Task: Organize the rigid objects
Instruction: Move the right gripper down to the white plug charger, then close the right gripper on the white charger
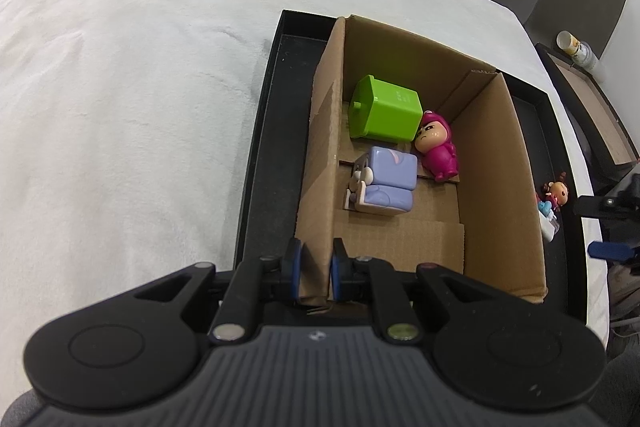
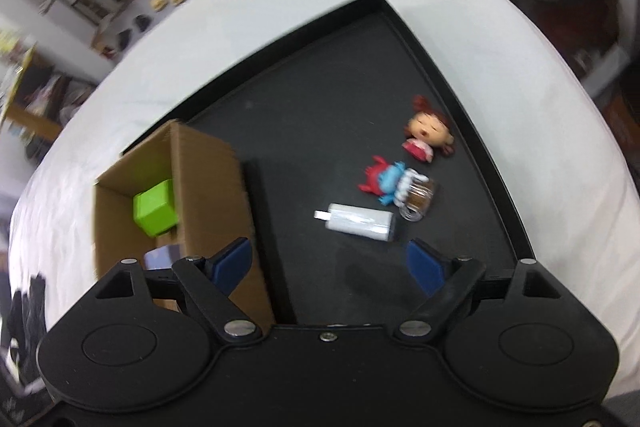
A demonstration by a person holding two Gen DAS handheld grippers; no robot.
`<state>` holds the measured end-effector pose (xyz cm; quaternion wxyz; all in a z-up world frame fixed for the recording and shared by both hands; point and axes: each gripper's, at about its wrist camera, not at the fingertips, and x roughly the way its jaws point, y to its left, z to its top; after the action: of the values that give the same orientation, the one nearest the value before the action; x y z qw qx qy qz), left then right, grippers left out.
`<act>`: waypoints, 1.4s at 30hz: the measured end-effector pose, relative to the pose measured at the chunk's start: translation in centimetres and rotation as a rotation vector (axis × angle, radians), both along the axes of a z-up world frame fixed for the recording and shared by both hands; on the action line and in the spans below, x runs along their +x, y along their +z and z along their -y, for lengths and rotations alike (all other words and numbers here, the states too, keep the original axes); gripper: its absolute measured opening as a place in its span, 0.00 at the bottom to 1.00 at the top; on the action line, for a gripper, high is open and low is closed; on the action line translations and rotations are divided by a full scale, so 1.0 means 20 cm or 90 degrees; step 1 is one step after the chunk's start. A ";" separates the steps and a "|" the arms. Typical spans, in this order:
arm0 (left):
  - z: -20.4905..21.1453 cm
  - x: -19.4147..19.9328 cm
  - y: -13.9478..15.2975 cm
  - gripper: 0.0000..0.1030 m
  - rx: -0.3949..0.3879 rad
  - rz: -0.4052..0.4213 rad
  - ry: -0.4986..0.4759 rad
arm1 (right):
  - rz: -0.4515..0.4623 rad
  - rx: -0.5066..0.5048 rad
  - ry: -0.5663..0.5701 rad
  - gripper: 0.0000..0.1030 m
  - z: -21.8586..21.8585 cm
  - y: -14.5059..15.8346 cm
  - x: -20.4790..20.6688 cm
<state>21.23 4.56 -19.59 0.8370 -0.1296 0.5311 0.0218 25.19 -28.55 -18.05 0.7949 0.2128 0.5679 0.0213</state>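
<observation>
The left gripper (image 1: 316, 269) is clamped on the cardboard box (image 1: 500, 163) wall at six o'clock, steadying it on the black tray (image 2: 320, 99). The right gripper (image 2: 328, 263) hangs with jaws apart over the white cylinder (image 2: 358, 225), at twelve o'clock from it. I'd say the pick is starting: next, lower and close squarely across it.

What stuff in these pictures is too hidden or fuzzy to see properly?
- Purple toy, left wrist view: its face is turned away.
- Dolls beside the cardboard box, left wrist view: tiny, partly behind its wall.
- Green block, right wrist view: blurred, half hidden by that wall.
</observation>
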 end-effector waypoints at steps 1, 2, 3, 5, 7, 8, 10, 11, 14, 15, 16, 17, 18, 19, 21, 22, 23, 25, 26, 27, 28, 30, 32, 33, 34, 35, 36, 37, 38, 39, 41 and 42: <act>0.00 0.00 0.00 0.13 0.000 0.000 0.000 | -0.007 0.001 -0.013 0.85 0.00 -0.02 0.00; 0.00 0.00 0.00 0.13 0.000 0.000 0.000 | -0.012 -0.001 -0.026 0.85 0.00 -0.04 0.01; 0.00 0.00 0.00 0.13 0.000 0.000 0.000 | -0.017 -0.006 -0.036 0.85 0.00 -0.05 0.01; 0.00 0.00 0.00 0.13 0.000 0.000 -0.001 | -0.021 -0.005 -0.052 0.85 0.00 -0.07 0.02; 0.00 0.00 0.00 0.13 0.000 -0.001 -0.003 | -0.026 -0.006 -0.069 0.85 -0.01 -0.10 0.03; 0.00 0.00 0.00 0.13 0.000 -0.002 -0.004 | -0.026 -0.007 -0.076 0.85 -0.01 -0.10 0.03; 0.00 0.00 0.00 0.13 0.000 -0.003 -0.006 | -0.027 -0.009 -0.089 0.85 -0.03 -0.11 0.05; 0.00 0.00 0.00 0.13 0.000 -0.004 -0.008 | -0.028 -0.012 -0.094 0.85 -0.03 -0.12 0.05; -0.01 0.01 0.00 0.13 -0.001 -0.005 -0.011 | -0.028 -0.027 -0.106 0.85 -0.07 -0.14 0.08; -0.01 0.01 0.00 0.13 -0.003 -0.005 -0.011 | -0.031 -0.035 -0.109 0.85 -0.08 -0.15 0.09; -0.01 0.01 0.00 0.13 -0.004 -0.006 -0.012 | -0.033 -0.041 -0.112 0.85 -0.09 -0.16 0.09; -0.01 0.01 0.00 0.13 -0.005 -0.006 -0.012 | -0.036 -0.045 -0.114 0.85 -0.11 -0.16 0.11; -0.01 0.01 0.00 0.13 -0.006 -0.007 -0.012 | -0.036 -0.049 -0.115 0.85 -0.12 -0.17 0.11; -0.01 0.01 0.00 0.13 -0.006 -0.007 -0.013 | -0.038 -0.053 -0.117 0.85 -0.13 -0.18 0.12; -0.01 0.01 0.00 0.13 -0.007 -0.007 -0.014 | -0.042 -0.064 -0.120 0.85 -0.15 -0.20 0.13; -0.01 0.01 0.00 0.13 -0.007 -0.007 -0.015 | -0.044 -0.070 -0.120 0.85 -0.16 -0.21 0.13; -0.02 0.01 0.00 0.13 -0.007 -0.007 -0.015 | -0.046 -0.080 -0.120 0.85 -0.17 -0.22 0.14; -0.02 0.01 0.00 0.13 -0.009 -0.007 -0.016 | -0.054 -0.102 -0.121 0.85 -0.19 -0.25 0.15; -0.02 0.01 0.00 0.13 -0.010 -0.007 -0.017 | -0.058 -0.111 -0.123 0.85 -0.20 -0.26 0.16; -0.02 0.01 0.00 0.13 -0.010 -0.007 -0.017 | -0.063 -0.119 -0.125 0.85 -0.21 -0.27 0.16; -0.02 0.02 0.00 0.13 -0.010 -0.008 -0.018 | -0.067 -0.124 -0.126 0.85 -0.21 -0.28 0.17; -0.02 0.02 0.00 0.13 -0.011 -0.008 -0.020 | -0.076 -0.138 -0.128 0.84 -0.22 -0.30 0.17; -0.02 0.02 0.00 0.13 -0.010 -0.008 -0.020 | -0.079 -0.147 -0.121 0.72 -0.23 -0.32 0.18; -0.02 0.02 0.00 0.13 -0.010 -0.008 -0.020 | -0.085 -0.158 -0.117 0.59 -0.22 -0.33 0.18; -0.02 0.02 0.00 0.13 -0.010 -0.008 -0.020 | -0.089 -0.165 -0.117 0.59 -0.23 -0.33 0.18; -0.02 0.02 0.00 0.13 -0.010 -0.007 -0.019 | -0.092 -0.165 -0.115 0.58 -0.23 -0.33 0.18; -0.02 0.02 0.00 0.13 -0.010 -0.007 -0.018 | -0.089 -0.161 -0.108 0.58 -0.22 -0.32 0.17; -0.02 0.02 0.00 0.13 -0.009 -0.006 -0.017 | -0.083 -0.160 -0.101 0.58 -0.22 -0.31 0.15; -0.02 0.02 -0.01 0.13 -0.008 -0.005 -0.017 | -0.078 -0.163 -0.095 0.58 -0.22 -0.30 0.14; -0.02 0.02 0.00 0.13 -0.009 -0.005 -0.018 | -0.071 -0.158 -0.093 0.58 -0.21 -0.28 0.13; -0.02 0.02 -0.01 0.13 -0.010 -0.006 -0.017 | -0.065 -0.143 -0.092 0.58 -0.19 -0.25 0.11; -0.02 0.02 -0.01 0.13 -0.010 -0.006 -0.017 | -0.060 -0.138 -0.090 0.58 -0.18 -0.24 0.10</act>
<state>21.56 4.92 -19.70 0.8339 -0.1287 0.5366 0.0070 27.17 -24.86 -22.81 0.7850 0.1657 0.5874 -0.1066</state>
